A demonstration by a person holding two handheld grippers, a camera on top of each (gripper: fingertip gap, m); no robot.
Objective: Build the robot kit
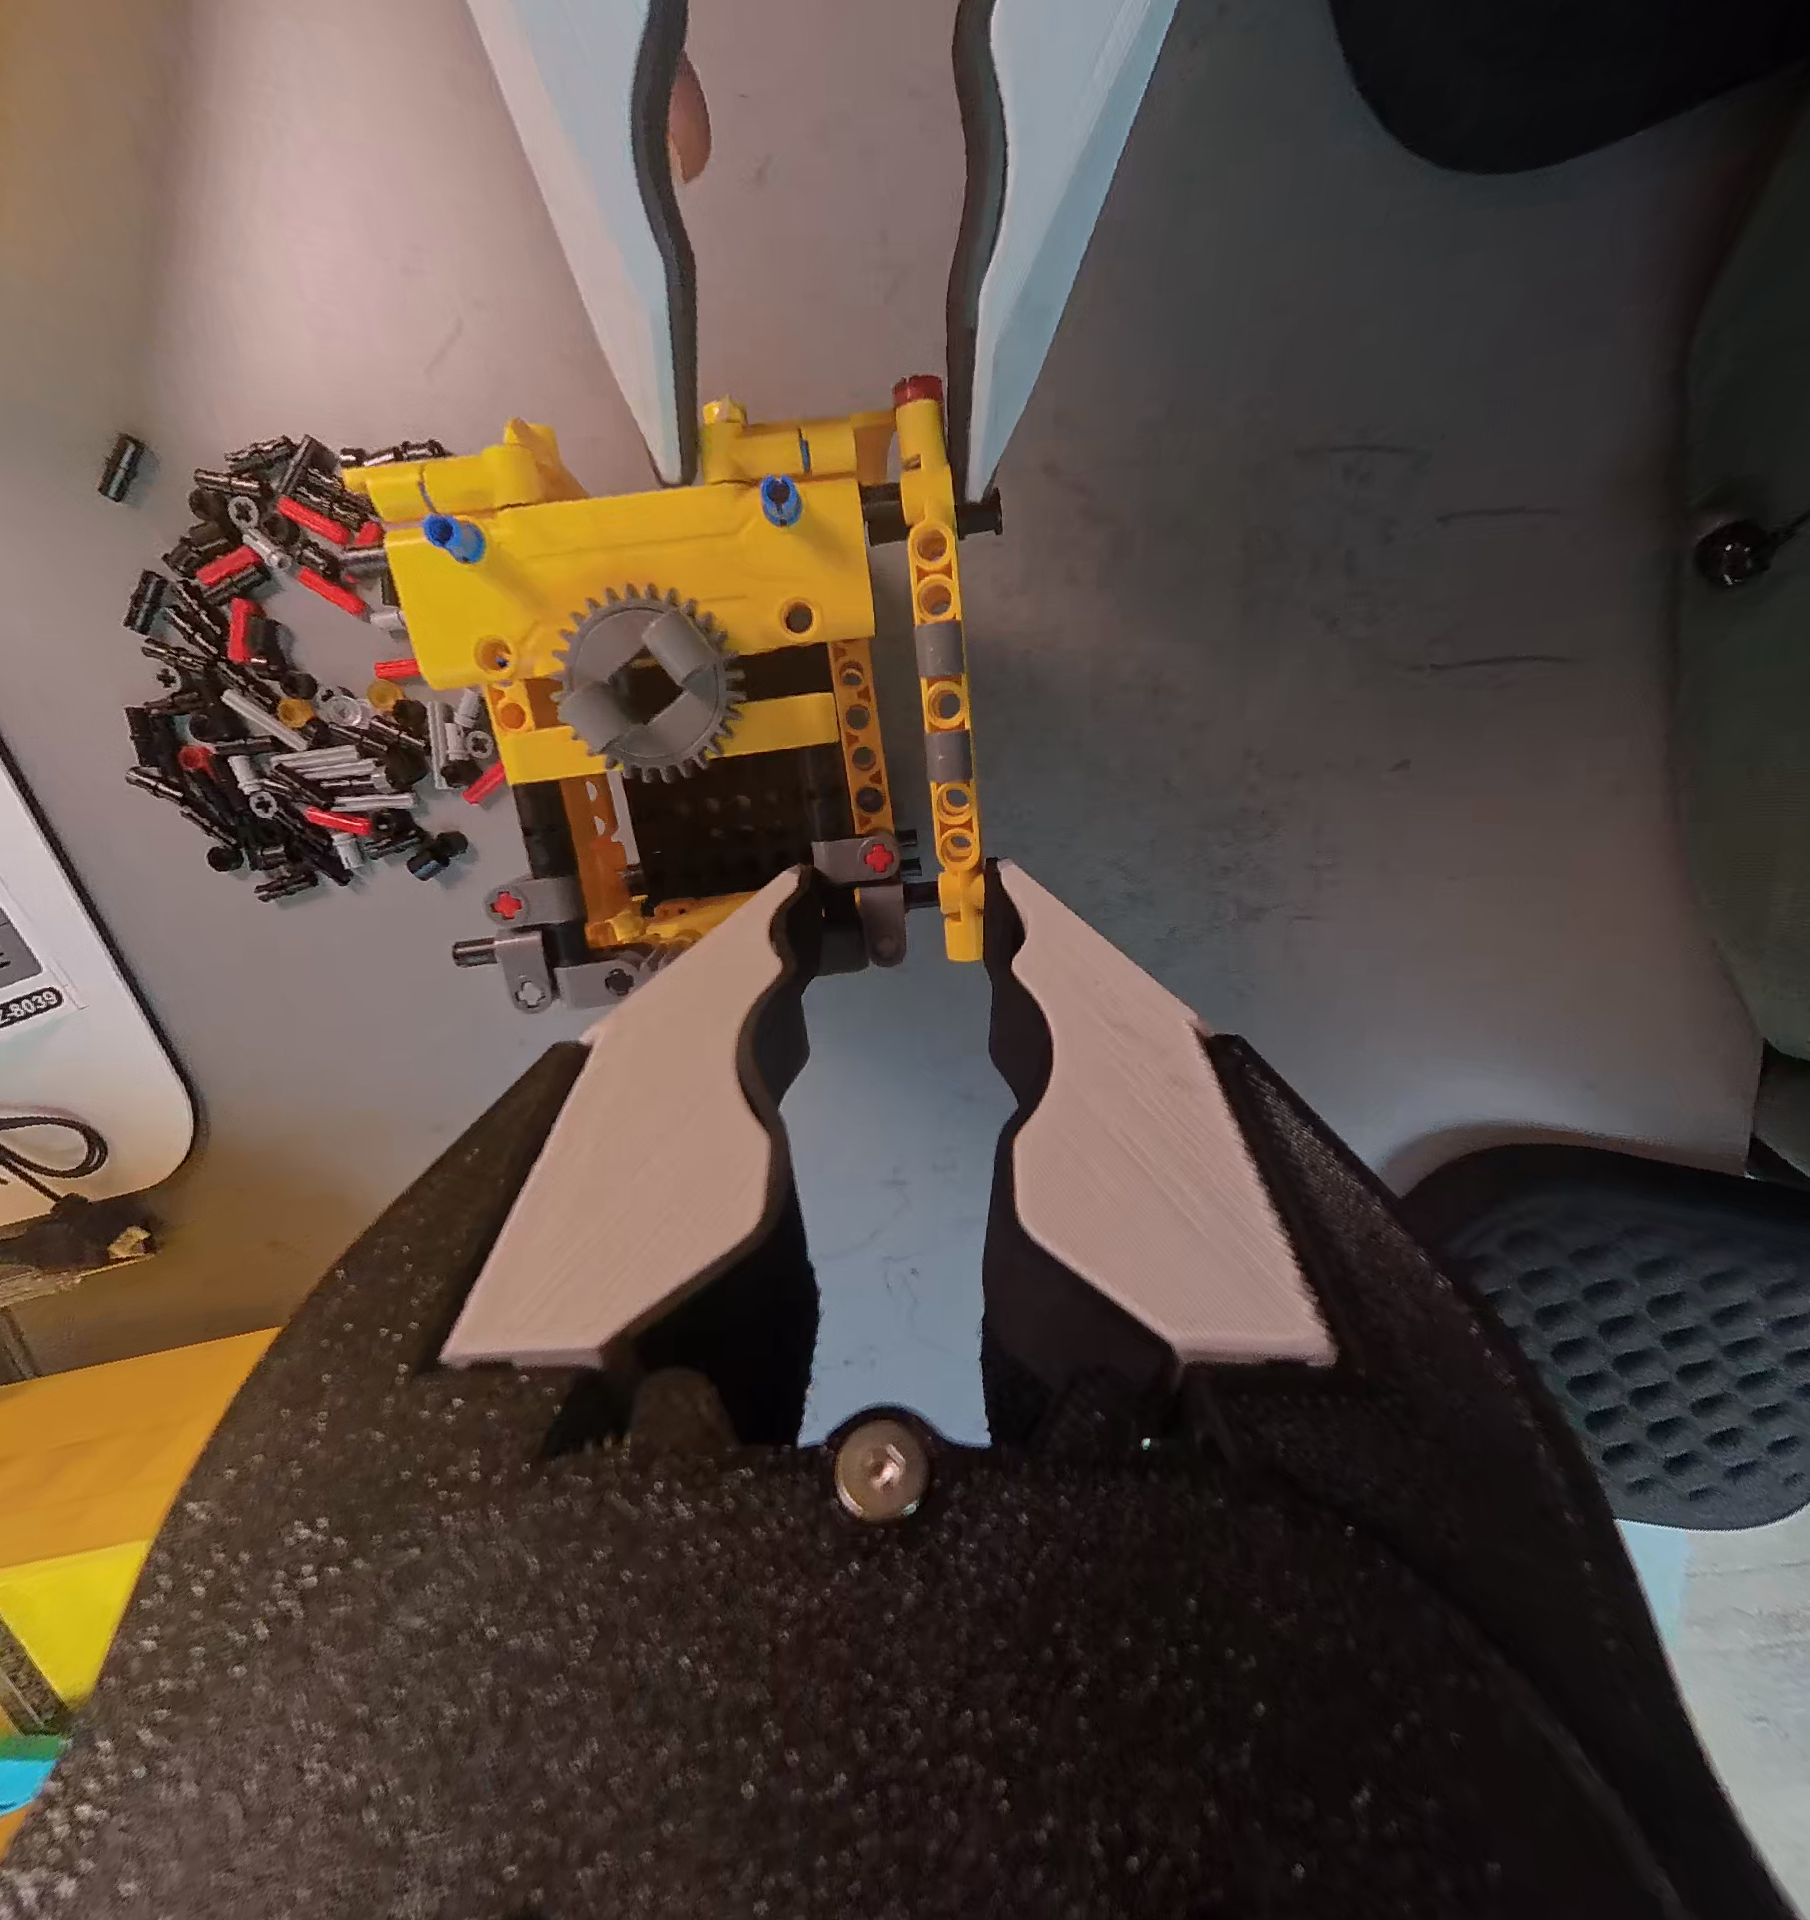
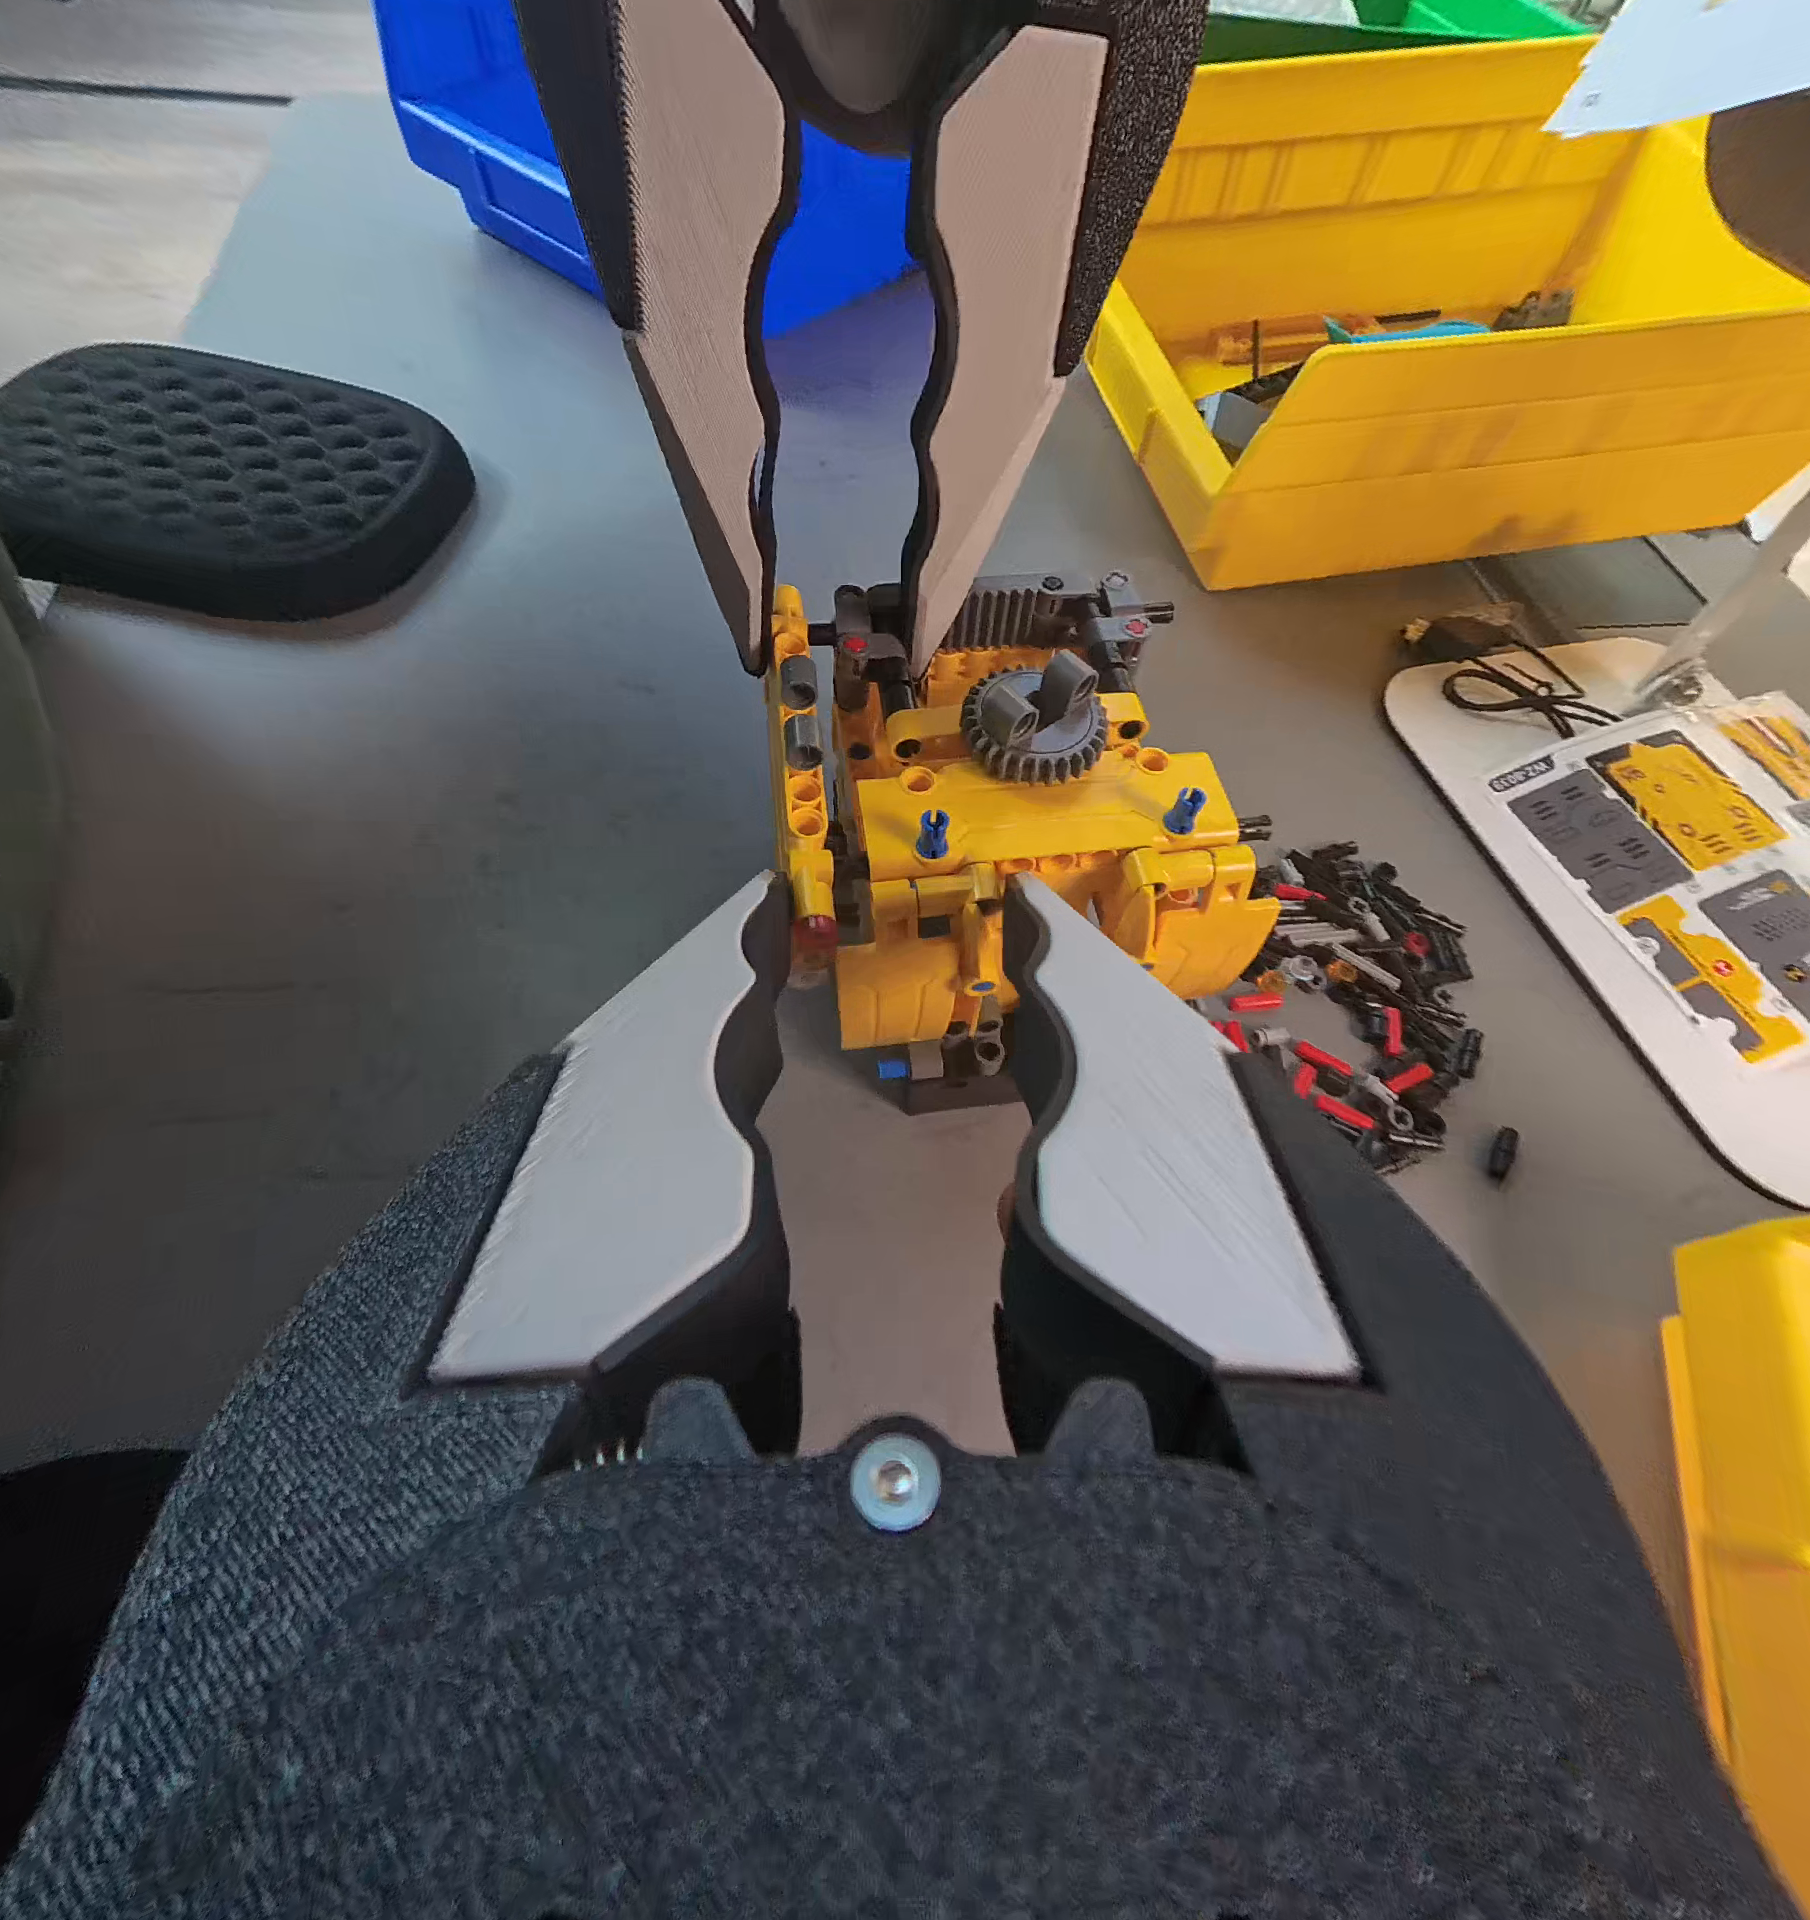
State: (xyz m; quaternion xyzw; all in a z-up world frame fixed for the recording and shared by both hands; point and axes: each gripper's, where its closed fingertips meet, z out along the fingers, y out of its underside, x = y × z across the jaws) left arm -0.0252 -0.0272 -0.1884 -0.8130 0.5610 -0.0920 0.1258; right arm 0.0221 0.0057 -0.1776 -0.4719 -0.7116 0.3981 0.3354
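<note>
A yellow brick-built model (image 1: 672,561) with a grey gear (image 1: 652,691) on top stands on the grey table (image 1: 1296,727). My left gripper (image 1: 896,883) is closed on its near end, fingers flanking a grey connector and the yellow side beam (image 1: 948,717). My right gripper (image 1: 828,478) grips the far end. In the right wrist view, my right gripper (image 2: 893,894) clamps the model (image 2: 1036,821) at the corner with the red stud (image 2: 813,930). The left gripper (image 2: 836,655) holds the opposite end.
A pile of small black, red and grey pins (image 1: 277,675) (image 2: 1368,997) lies beside the model, one black pin (image 2: 1500,1151) apart. A white board with a printed sheet (image 2: 1711,883), yellow bins (image 2: 1452,364), a blue bin (image 2: 485,135) and a black chair armrest (image 2: 205,478) surround it. The black pin (image 2: 1500,1151) is about 20 cm from both grippers' fingertips. Look for it in the left wrist view (image 1: 124,464) too.
</note>
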